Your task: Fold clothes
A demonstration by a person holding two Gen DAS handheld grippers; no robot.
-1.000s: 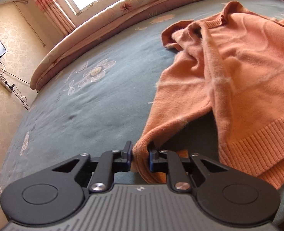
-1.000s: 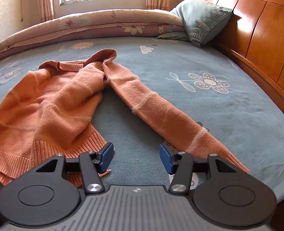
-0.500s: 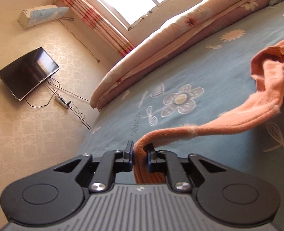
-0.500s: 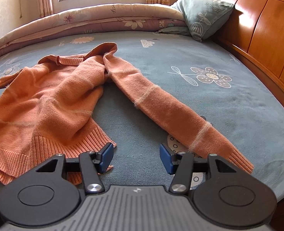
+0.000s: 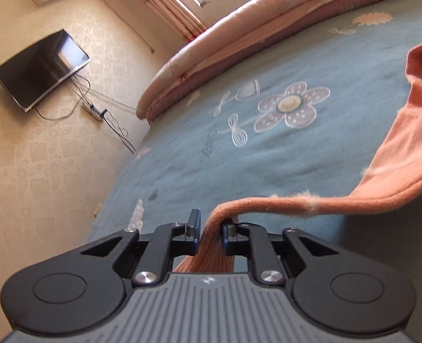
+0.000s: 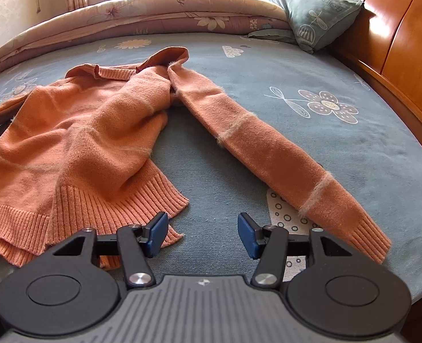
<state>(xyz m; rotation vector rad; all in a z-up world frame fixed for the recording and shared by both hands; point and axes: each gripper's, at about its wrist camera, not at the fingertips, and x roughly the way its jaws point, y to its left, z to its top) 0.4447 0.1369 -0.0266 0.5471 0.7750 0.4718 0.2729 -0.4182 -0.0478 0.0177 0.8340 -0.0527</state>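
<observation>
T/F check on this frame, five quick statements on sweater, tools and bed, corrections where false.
1. The left tool has the ribbed sleeve cuff between its fingers. True; its jaws have just been opening slightly, and the cuff still hangs between them.
2. The right tool grips the sweater hem. False: it is open, with only bedsheet between its fingers; the hem lies beside its left finger.
3. The orange sweater is folded into a neat square. False: it lies rumpled, with one sleeve stretched out towards the headboard side.
4. A pillow leans near the wooden headboard. True.
5. The wall television shows a bright picture. False: its screen is dark.
</observation>
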